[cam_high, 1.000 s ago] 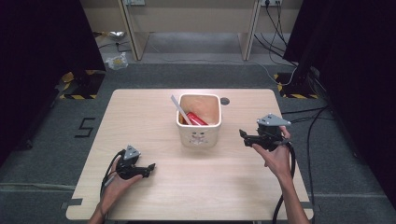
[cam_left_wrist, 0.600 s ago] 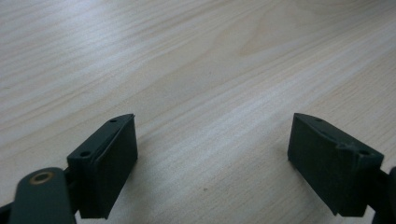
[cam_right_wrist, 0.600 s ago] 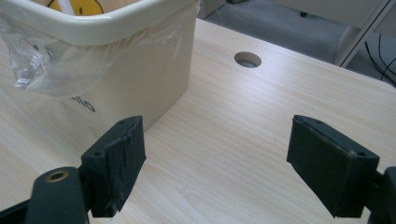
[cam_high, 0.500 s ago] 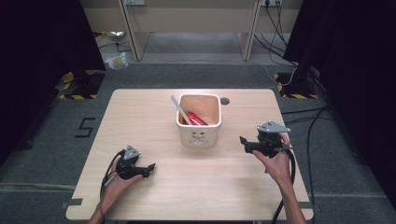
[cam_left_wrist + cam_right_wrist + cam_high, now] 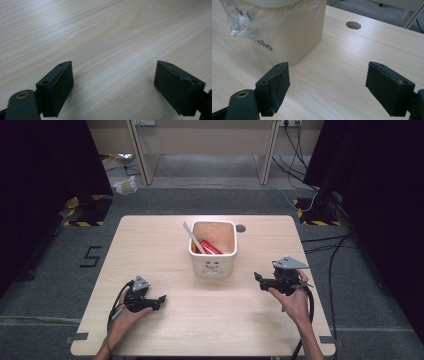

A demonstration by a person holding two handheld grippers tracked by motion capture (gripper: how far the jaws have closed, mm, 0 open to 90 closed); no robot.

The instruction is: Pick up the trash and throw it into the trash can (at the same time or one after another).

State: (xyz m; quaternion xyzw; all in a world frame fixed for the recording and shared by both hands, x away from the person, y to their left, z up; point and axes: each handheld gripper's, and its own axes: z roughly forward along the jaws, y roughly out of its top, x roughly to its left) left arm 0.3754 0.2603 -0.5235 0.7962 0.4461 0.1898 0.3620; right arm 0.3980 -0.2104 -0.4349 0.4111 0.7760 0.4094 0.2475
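Note:
A cream bin [image 5: 212,252] lined with a clear plastic bag stands at the middle of the wooden table [image 5: 150,245]; a red item [image 5: 211,247] and a pale stick [image 5: 193,238] lie inside it. My left gripper [image 5: 161,299] rests low on the table at the front left, open, with bare wood between its jaws [image 5: 113,87]. Held above the table right of the bin, my right gripper [image 5: 258,278] is open and empty. The bin [image 5: 284,32] shows close ahead and left in the right gripper view, its bag [image 5: 249,15] hanging over the rim.
A round cable hole [image 5: 241,228] sits in the table behind the bin, also seen as the hole [image 5: 353,25] in the right gripper view. Black cables [image 5: 320,245] run over the floor at right. Cabinets stand beyond the far edge.
My right gripper has come down and back toward the front edge, away from the bin. The left gripper has stayed put.

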